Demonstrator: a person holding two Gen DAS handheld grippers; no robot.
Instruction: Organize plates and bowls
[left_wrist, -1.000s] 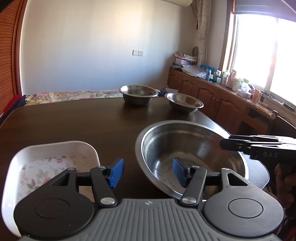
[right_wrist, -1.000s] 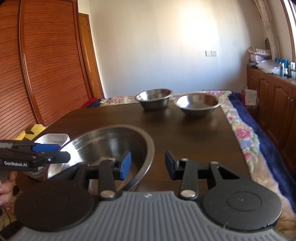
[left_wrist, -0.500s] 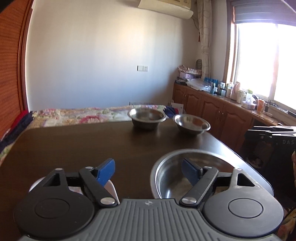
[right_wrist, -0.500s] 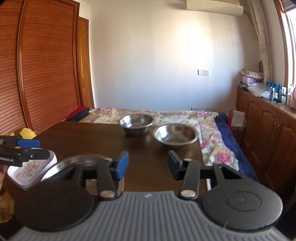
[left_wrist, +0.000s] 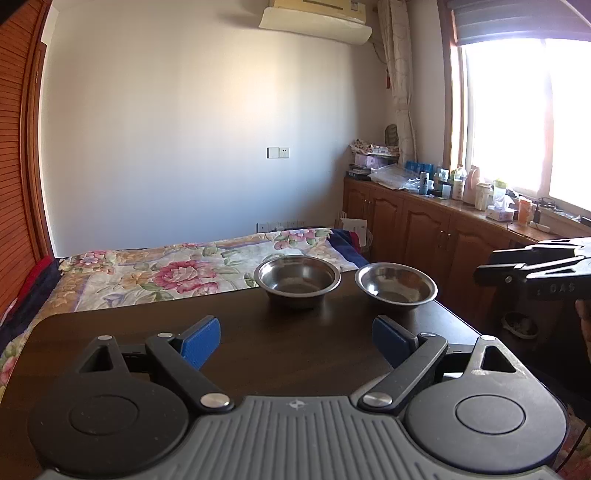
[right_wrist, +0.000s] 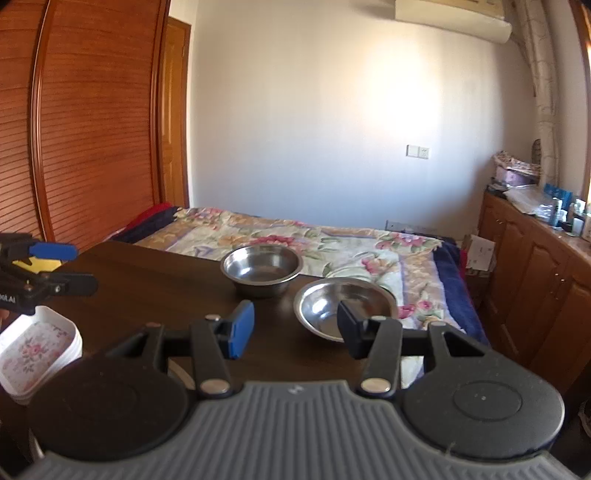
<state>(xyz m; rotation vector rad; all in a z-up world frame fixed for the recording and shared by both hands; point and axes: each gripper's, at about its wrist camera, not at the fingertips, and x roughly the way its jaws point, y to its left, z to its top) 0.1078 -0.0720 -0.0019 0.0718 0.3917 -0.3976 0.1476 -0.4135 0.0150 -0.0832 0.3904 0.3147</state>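
Left claw (left_wrist: 295, 341): released, blue pads wide apart, nothing between them, raised over the near part of the dark brown wooden counter (left_wrist: 258, 332). Right claw (right_wrist: 295, 328): also released and empty, over the counter's near right part.

Task items:
- Deeper round stainless-steel bowl (left_wrist: 298, 279) and shallower round stainless-steel bowl (left_wrist: 396, 283) stand side by side near the far counter edge, close but apart, both upright. Shallow one is on the right, near the far right corner.
- White rounded-rectangular dish with pink floral print (right_wrist: 35, 354) sits at the near left of the counter, under the left claw as seen from the right wrist view. Looks like a stack of two or more; count unclear.
- A sliver of metal rim shows just behind the right claw's left arm; can't tell what it is.

Room: broad bare counter between the claws and the two bowls. Floral bedspread bed (left_wrist: 166, 273) lies right beyond the far edge. Wooden cabinets (left_wrist: 424, 236) run along the right.

Writing: "DAS" on the right claw's body in the left view; "ot.AI" (cut off) on the left claw's body in the right view.
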